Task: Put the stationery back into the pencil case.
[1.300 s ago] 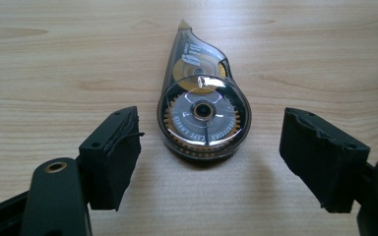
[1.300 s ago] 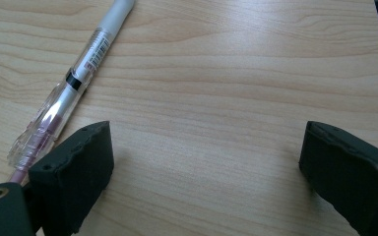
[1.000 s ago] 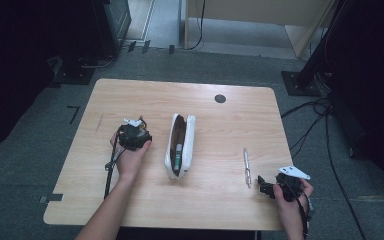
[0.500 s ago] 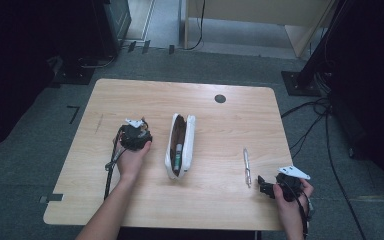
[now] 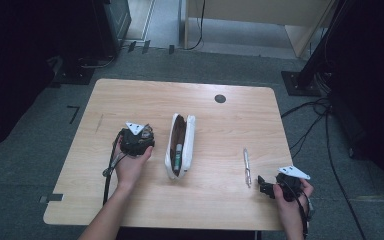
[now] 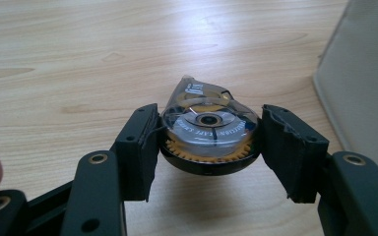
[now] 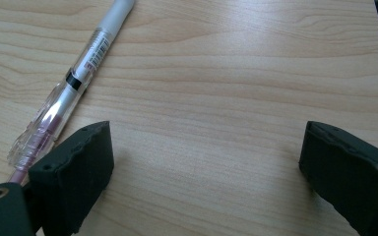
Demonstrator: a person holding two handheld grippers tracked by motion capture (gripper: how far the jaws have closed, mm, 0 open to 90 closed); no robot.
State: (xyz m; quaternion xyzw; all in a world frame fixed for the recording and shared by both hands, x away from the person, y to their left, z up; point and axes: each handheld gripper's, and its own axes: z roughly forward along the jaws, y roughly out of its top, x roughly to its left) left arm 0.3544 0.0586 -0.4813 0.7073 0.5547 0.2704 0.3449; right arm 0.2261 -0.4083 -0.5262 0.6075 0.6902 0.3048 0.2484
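Note:
My left gripper [image 6: 209, 140] is shut on a clear correction tape dispenser [image 6: 207, 132], its pads pressing both sides after the jaws have just been closing. The dispenser hangs a little above the wood and casts a shadow under it. In the high view the left gripper [image 5: 147, 139] is just left of an open white pencil case [image 5: 180, 145], which has a pen inside it. A clear pen [image 5: 247, 165] lies right of the case. My right gripper [image 5: 262, 186] rests near the front right edge, open, with only bare wood between its jaws. The pen [image 7: 74, 78] lies beside its left jaw.
The wooden table [image 5: 220, 125] has a round black cap [image 5: 220, 98] near its far edge. The pencil case wall [image 6: 364, 73] stands close on the right in the left gripper view. Dark stands and cables surround the table on the floor.
The left hand has risen slightly with the dispenser and shifted a little; its grey top plate now faces the camera. The right hand has not moved.

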